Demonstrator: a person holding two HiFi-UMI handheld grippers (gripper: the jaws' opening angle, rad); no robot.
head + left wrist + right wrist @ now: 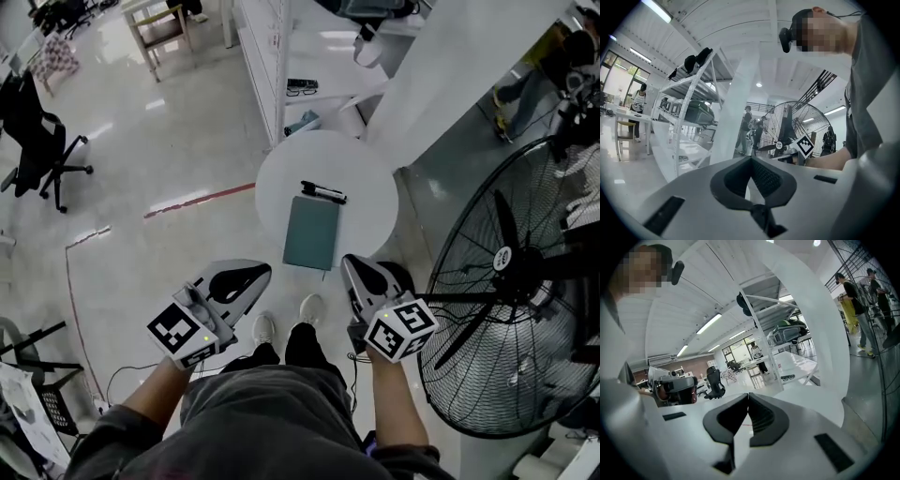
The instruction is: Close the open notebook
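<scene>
Teal notebook (312, 232) is lying shut on round white bench (370, 173), black pen (323, 193) just beyond its far edge. In head view we are holding left gripper (258, 275) and right gripper (352, 267) apart from notebook, touching nothing. Left gripper view: jaws are meeting tip to tip, nothing between. Right gripper view: jaws are pressing together, empty.

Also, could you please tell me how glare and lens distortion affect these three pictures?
Head view: sharp, ceiling lights glare off the glossy pale floor; left gripper view: fisheye bends the white metal shelf rack, corners black; right gripper view: the white pillar bows into an arc.
</scene>
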